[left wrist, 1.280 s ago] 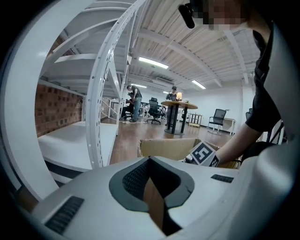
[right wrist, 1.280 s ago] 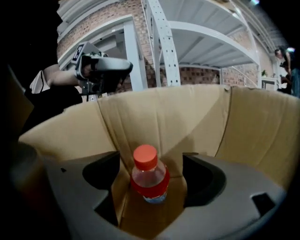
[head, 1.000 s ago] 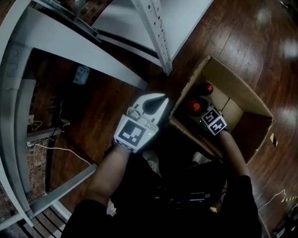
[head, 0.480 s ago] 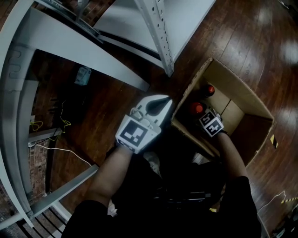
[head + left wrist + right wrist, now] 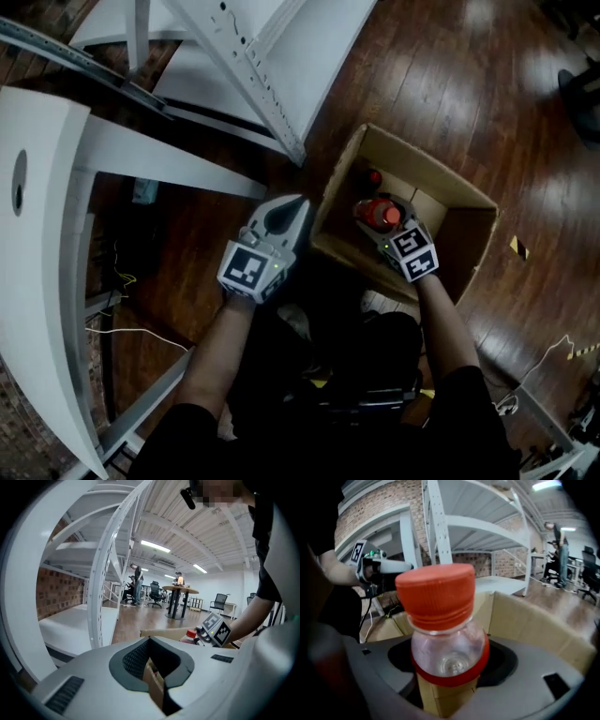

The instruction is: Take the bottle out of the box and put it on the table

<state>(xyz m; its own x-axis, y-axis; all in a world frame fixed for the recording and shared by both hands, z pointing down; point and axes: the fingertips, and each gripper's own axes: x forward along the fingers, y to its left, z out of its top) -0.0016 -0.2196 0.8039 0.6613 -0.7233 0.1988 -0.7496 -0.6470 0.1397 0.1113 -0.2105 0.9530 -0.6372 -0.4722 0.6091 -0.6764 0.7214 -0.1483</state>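
An open cardboard box (image 5: pixel 419 157) stands on the dark wooden floor. My right gripper (image 5: pixel 374 228) is above its near-left corner. Its jaws have just been closing and now stand shut on a clear bottle (image 5: pixel 381 214) with a red cap. In the right gripper view the bottle (image 5: pixel 442 639) stands upright between the jaws, its cap higher than the box wall (image 5: pixel 525 616). A second red-capped bottle (image 5: pixel 373 176) stays down inside the box. My left gripper (image 5: pixel 297 206) is shut on the box's left edge; a strip of that cardboard (image 5: pixel 154 685) shows between its jaws.
A white metal rack (image 5: pixel 246 72) with a perforated post rises at the upper left, with a white shelf surface (image 5: pixel 314 42) beside it. Cables (image 5: pixel 111 281) lie on the floor at the left. Far off, people, chairs and a round table (image 5: pixel 180 591) stand.
My right gripper has lifted the bottle from deep in the box up to its rim. The left gripper has kept its hold on the box edge.
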